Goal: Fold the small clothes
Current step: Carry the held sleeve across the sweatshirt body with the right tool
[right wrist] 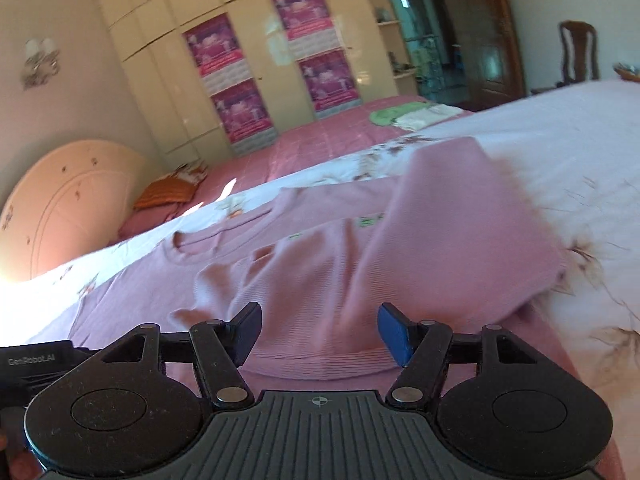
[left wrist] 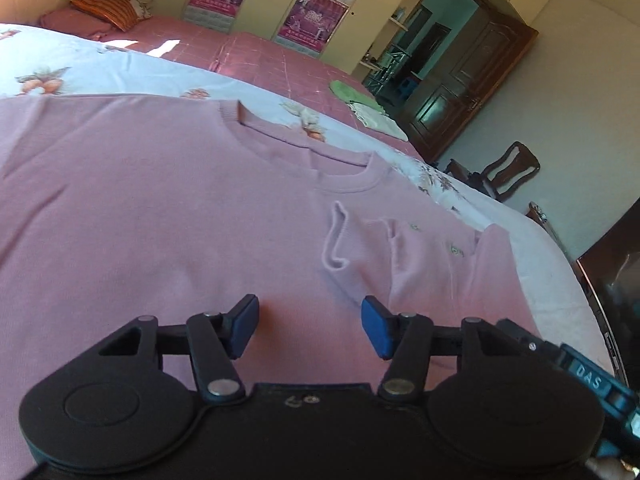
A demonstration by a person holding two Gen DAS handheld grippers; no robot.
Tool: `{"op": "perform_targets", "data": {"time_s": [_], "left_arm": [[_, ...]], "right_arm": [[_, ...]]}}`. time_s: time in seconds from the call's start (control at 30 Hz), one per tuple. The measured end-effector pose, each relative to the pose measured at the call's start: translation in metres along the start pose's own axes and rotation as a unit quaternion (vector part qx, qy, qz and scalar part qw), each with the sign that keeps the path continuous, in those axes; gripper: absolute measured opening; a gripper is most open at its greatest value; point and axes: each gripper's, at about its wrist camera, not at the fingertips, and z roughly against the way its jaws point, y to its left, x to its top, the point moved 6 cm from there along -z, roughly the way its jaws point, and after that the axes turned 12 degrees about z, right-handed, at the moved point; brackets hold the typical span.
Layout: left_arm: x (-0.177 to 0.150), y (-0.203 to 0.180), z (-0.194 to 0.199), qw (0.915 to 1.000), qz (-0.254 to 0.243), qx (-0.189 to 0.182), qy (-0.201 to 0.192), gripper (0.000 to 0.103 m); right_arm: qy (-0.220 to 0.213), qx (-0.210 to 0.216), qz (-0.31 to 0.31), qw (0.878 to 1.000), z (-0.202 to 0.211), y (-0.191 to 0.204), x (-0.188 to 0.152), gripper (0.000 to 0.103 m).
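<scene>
Your left gripper [left wrist: 310, 326] is filling the bottom of the left wrist view, its blue pads [left wrist: 376, 330] standing wide apart and gripping nothing; bare pink cloth is showing between them. Your right gripper [right wrist: 318, 330] is sitting likewise at the bottom of the right wrist view, jaws spread wide and holding nothing, with a ribbed hem running across the gap.

Just beyond both grippers, the pink sweater [left wrist: 160, 208] is lying front up on the pale flowered sheet [left wrist: 80, 64], spreading over the centre and left of the left wrist view. Its round neckline [left wrist: 304, 152] is sitting above centre. One sleeve [left wrist: 448, 264] is lying folded inward over the body at right of centre, its cuff [left wrist: 336, 236] curling toward the middle. In the right wrist view the same sleeve [right wrist: 460, 232] is crossing the centre right of the frame, slightly blurred.

Farther back, a pink bedspread [left wrist: 256, 56] is covering the rest of the bed. A green cloth [left wrist: 348, 90] and a cream cloth [left wrist: 378, 122] are resting on it, right of centre in the upper part of the frame. An orange striped pillow [left wrist: 106, 8] is lying at upper left. Purple posters [right wrist: 228, 76] are hanging on the cream wardrobe [right wrist: 168, 64] at the top.
</scene>
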Motion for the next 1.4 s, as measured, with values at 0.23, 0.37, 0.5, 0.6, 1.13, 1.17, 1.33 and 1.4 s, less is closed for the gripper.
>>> {"op": "perform_targets", "data": {"time_s": [0.23,0.37,0.5,0.6,1.13,1.17,1.33,1.4], "left_arm": [[0.002,-0.039,-0.05,0.9976,-0.068,0.01,0.007,0.007],[0.01,-0.041,-0.028,0.9963,-0.076,-0.011,-0.037,0.006],[0.024,-0.027,0.011,0.9918,-0.062,-0.008,-0.112,0.006],[0.024,-0.001,0.02,0.9912,-0.034,0.01,-0.128,0.006],[0.033,0.035,-0.015,0.9967,0.044,-0.01,-0.068,0.007],[0.036,0.034,-0.005,0.9939,0.044,-0.015,-0.1,0.007],[0.032,0.026,0.034,0.9776,0.003,0.009,-0.21,0.007],[0.028,0.045,0.019,0.9824,0.026,0.052,-0.177,0.007]], "right_arm": [[-0.009,-0.001,-0.152,0.988,0.021,-0.073,0.005,0.049],[-0.02,0.03,-0.24,0.97,0.029,-0.106,0.005,0.049],[-0.028,0.07,-0.293,0.953,0.033,-0.123,0.01,0.05],[-0.028,0.09,-0.315,0.944,0.031,-0.13,0.015,0.05],[-0.011,0.087,-0.376,0.922,0.026,-0.163,0.014,0.05],[-0.01,0.083,-0.372,0.924,0.027,-0.161,0.011,0.05],[-0.016,0.077,-0.361,0.929,0.029,-0.15,0.006,0.05],[-0.017,0.08,-0.368,0.926,0.028,-0.149,0.005,0.05]]}}
